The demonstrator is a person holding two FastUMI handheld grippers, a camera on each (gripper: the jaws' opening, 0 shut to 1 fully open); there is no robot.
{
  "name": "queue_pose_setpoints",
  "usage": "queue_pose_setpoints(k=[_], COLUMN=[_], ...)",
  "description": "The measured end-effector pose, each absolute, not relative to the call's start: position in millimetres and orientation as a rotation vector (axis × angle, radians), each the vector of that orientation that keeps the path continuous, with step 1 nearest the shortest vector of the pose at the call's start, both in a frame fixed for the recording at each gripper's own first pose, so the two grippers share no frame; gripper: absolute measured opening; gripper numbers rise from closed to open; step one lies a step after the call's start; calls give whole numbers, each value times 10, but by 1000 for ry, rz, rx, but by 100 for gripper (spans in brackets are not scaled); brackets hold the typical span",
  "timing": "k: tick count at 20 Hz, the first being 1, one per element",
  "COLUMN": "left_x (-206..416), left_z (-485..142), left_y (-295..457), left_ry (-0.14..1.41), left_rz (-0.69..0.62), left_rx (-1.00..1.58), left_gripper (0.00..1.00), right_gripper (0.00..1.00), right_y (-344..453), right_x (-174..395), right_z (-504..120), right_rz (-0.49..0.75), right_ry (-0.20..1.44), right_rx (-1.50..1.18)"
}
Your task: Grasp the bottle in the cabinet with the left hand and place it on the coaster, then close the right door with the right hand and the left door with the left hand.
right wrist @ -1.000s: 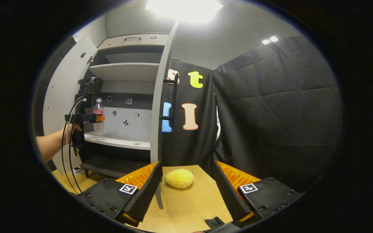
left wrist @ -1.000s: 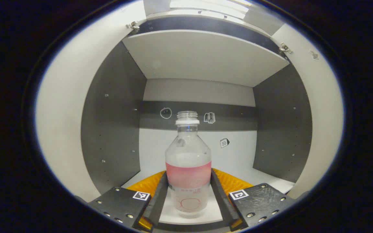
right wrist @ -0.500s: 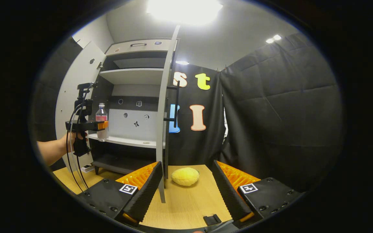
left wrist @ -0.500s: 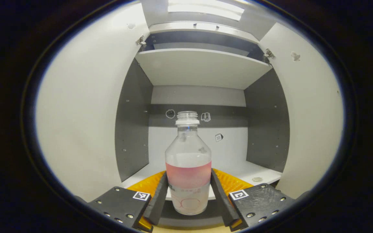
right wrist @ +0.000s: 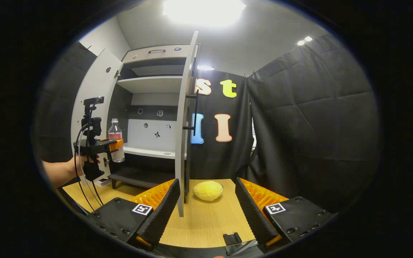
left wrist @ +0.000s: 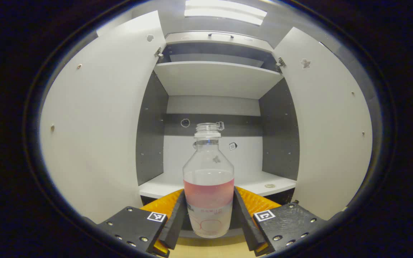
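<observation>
My left gripper is shut on a clear uncapped bottle with a pink label band, held upright in front of the open cabinet's white shelf. In the right gripper view the same bottle hangs in the left gripper, held by a hand, just outside the shelf edge. The left door and right door both stand open. My right gripper is open over the wooden table, nothing between its fingers. The right door's edge with its dark handle rises just ahead of it.
A yellow rounded object lies on the wooden table beyond my right gripper. A small black clip sits near the table's front. An upper shelf spans the cabinet. Black cloth walls close off the right side.
The left gripper has drawn back out of the cabinet with the bottle, off the shelf. The right gripper view has shifted slightly, the cabinet now sitting a bit farther right.
</observation>
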State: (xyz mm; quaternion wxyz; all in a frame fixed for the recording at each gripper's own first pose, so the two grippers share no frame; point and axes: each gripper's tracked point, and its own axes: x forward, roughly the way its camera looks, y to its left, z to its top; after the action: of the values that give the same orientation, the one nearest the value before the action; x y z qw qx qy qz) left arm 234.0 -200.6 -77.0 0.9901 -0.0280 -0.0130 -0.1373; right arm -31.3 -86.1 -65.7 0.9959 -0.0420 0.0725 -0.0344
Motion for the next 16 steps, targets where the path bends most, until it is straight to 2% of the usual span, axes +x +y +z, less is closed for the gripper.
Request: queue_pose_setpoints(k=[16], left_x=[1445], left_z=[-2049], left_y=[-2180], left_ry=[140], left_rz=[-273], left_rx=[-84], left_gripper=[74], right_gripper=[98], right_y=[-917], right_x=[-592], right_z=[-861], right_rz=[8], right_ry=[191], right_rx=[-113])
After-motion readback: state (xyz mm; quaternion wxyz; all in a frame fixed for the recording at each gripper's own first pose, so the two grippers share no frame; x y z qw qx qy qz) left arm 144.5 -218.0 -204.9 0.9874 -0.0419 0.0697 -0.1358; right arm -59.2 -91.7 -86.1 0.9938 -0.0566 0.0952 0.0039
